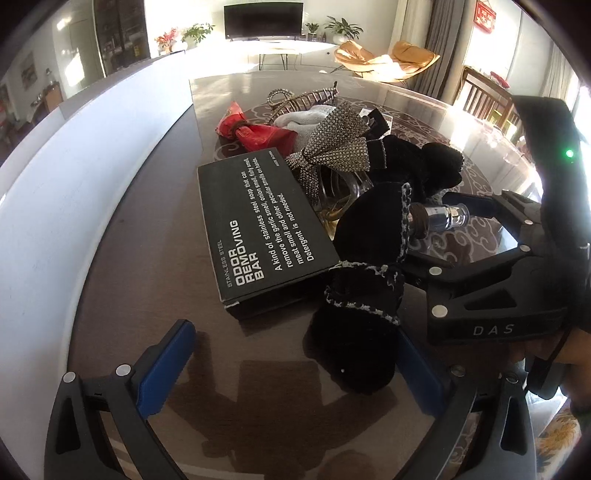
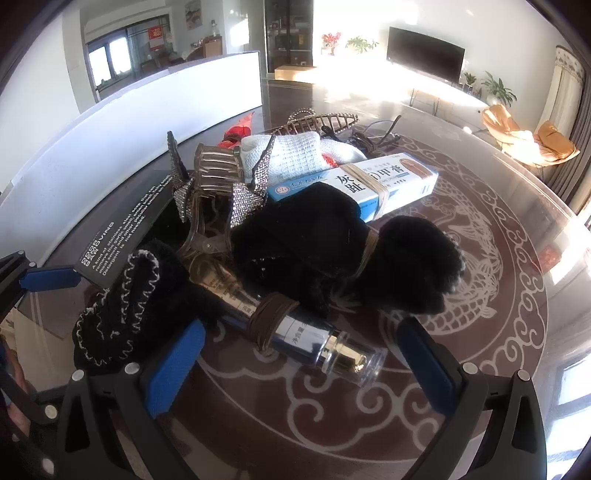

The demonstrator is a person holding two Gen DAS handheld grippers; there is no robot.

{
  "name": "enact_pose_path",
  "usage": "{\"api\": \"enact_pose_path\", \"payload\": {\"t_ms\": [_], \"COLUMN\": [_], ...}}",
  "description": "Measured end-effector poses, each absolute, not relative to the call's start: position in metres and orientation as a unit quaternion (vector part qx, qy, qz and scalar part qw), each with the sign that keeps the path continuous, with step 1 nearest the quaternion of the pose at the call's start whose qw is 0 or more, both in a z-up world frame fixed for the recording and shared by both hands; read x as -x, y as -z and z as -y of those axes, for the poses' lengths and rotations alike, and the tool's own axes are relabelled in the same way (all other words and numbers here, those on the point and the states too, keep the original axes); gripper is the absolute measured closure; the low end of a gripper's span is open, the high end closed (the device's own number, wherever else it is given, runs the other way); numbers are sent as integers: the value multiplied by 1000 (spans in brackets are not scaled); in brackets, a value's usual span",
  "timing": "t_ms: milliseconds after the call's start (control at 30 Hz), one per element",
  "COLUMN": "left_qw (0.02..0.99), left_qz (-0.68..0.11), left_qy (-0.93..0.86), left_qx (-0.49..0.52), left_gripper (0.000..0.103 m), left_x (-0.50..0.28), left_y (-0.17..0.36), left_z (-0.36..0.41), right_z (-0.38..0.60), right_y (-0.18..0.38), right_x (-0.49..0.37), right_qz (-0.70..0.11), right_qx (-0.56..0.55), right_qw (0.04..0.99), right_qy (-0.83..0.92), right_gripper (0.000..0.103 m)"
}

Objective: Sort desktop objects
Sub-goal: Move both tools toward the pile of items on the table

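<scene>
Sunlight floods the floor (image 2: 351,86) at top centre, glare washing over the low cabinet under the dark TV (image 1: 263,19). Potted plants (image 1: 343,26) flank it. Tan chairs (image 1: 384,61) sit upper right beside grey curtains (image 1: 439,33); a white partition (image 2: 147,107) curves along the left.

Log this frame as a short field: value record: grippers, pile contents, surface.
left gripper: open, black bow lying between its fingers, not clamped
right gripper: open, around the clear-capped end of the spray bottle
black box: flat, printed side up, left edge of pile
blue-white carton: banded with rubber bands, lying on the pile
rhinestone bow clip: on top, mid-pile
red packet: far side
table: dark glossy, white pattern
</scene>
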State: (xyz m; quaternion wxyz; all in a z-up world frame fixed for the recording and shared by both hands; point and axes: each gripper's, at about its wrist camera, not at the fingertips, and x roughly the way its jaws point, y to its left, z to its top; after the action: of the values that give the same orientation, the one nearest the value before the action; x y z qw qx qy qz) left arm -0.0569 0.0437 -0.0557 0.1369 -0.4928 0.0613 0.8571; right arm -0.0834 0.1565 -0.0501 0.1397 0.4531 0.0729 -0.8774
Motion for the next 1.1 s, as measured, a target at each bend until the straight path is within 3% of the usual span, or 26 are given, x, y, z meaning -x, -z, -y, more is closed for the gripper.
{"api": "enact_pose_path", "payload": {"t_ms": [400,833,1100], "left_qw": [219,138,97], "left_qz": [-112,-70,-49], "left_qy": [-863,-880,-886], "left_qx": [442,450,451], "left_gripper": [0,0,0], "left_x": [76,109,153], "left_y": [51,51,48], "left_z": [-51,-31,-63], "right_z": [-167,-190,-190], "right_y": [47,46,46], "right_x": [87,82,80], "right_qz": [-49,-22,-23], "right_qx": [-453,-458,-457], "right_qw": [114,32,30], "right_qy": [883,888,889], "right_gripper": [0,0,0]}}
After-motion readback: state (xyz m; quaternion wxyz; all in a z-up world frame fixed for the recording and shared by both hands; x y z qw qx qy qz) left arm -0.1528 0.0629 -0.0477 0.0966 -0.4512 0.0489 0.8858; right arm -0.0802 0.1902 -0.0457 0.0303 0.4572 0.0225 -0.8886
